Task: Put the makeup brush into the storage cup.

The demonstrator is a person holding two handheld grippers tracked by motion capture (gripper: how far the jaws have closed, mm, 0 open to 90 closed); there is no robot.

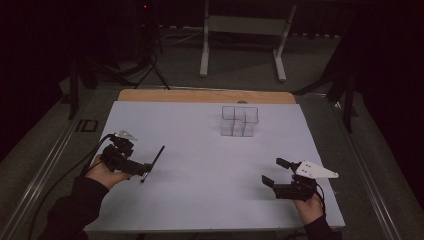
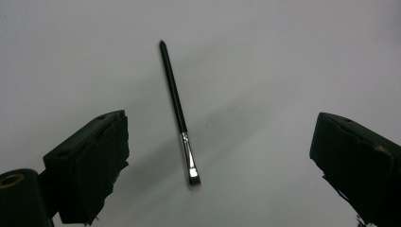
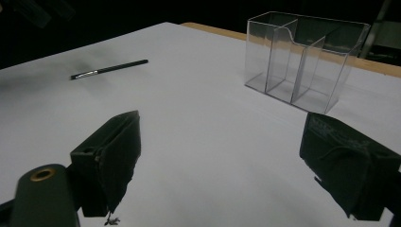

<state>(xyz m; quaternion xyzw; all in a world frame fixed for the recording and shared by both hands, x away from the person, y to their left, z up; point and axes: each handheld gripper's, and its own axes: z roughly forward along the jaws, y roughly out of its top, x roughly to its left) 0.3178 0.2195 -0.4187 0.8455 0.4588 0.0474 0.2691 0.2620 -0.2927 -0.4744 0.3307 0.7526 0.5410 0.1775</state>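
Observation:
A thin black brush with a silver ferrule lies flat on the white table sheet at the left. In the left gripper view the brush lies between and just beyond the two spread jaws, untouched. My left gripper is open right at the brush's near end. A clear plastic organizer with several compartments stands upright at the back centre; it shows empty in the right gripper view. My right gripper is open at the right front, holding nothing. The brush lies far off in that view.
The white sheet covers a wooden tabletop whose bare edge shows at the back. Behind the table stands a white metal frame on a grey floor. Cables trail off the left gripper.

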